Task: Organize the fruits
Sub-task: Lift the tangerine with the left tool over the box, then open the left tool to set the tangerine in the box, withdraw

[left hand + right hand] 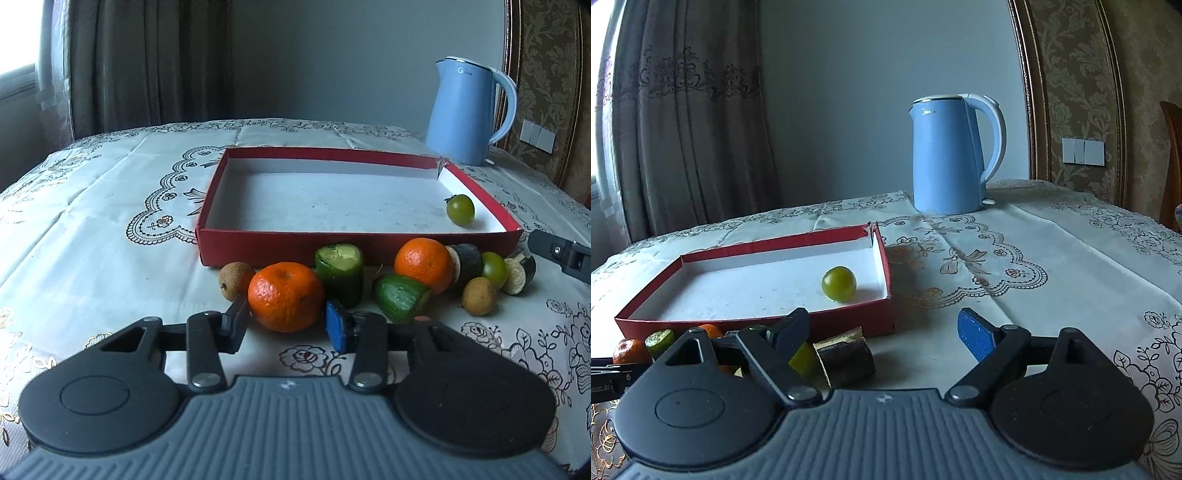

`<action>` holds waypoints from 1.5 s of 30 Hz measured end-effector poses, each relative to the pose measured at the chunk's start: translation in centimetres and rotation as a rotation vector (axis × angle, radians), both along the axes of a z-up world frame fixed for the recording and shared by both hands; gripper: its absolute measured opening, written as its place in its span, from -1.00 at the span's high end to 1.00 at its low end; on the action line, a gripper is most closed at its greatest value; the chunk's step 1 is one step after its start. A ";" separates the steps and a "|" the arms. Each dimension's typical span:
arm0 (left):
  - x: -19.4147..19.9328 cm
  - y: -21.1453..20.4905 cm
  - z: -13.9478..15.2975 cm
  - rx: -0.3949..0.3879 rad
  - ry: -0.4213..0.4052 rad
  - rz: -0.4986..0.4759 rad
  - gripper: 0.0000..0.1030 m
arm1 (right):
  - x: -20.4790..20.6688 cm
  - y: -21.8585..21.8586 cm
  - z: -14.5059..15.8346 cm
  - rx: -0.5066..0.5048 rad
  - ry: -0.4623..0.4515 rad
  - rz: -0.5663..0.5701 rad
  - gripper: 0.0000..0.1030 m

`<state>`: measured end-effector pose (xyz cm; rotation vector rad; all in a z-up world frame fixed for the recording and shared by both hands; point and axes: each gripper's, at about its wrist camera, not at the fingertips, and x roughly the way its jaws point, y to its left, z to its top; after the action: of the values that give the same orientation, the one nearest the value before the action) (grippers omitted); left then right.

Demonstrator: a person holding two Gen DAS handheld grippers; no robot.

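Observation:
A row of fruit lies in front of a red box [207, 206]: two tangerines, two longans, cucumber pieces, eggplant pieces and a green tomato [493, 269]. My left gripper [286, 312] has its pads against both sides of the left tangerine [286, 291], which rests on the cloth. Another green tomato [460, 209] sits inside the box near its right wall. In the right wrist view my right gripper [882, 321] stands open with nothing between its fingers, by the box's near right corner [886, 321]. An eggplant piece [846, 360] lies beside its left finger.
A blue kettle [467, 110] stands at the table's far right, behind the box. The second tangerine [423, 269], a longan [479, 296] and a cucumber piece [340, 273] crowd the box's front wall. Patterned tablecloth covers the table; curtains hang at the left.

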<state>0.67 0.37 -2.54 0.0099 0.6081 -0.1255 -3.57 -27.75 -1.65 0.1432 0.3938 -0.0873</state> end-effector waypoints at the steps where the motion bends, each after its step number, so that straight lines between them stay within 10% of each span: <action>1: 0.0 0.0 0.0 0.002 0.000 -0.001 0.23 | 0.0 0.0 0.0 0.000 0.000 -0.001 -0.70; 20: 4.9 0.3 4.9 0.005 -0.092 0.013 0.23 | -0.2 0.1 0.1 -0.013 -0.007 -0.019 -0.70; 45: 14.5 -0.6 1.5 0.010 0.073 0.048 0.23 | 0.5 1.2 0.1 -0.080 0.039 -0.015 -0.70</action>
<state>15.21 -0.19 -1.04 0.0009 0.6811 -0.0763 -3.04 -26.56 -1.60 0.0655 0.4280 -0.1207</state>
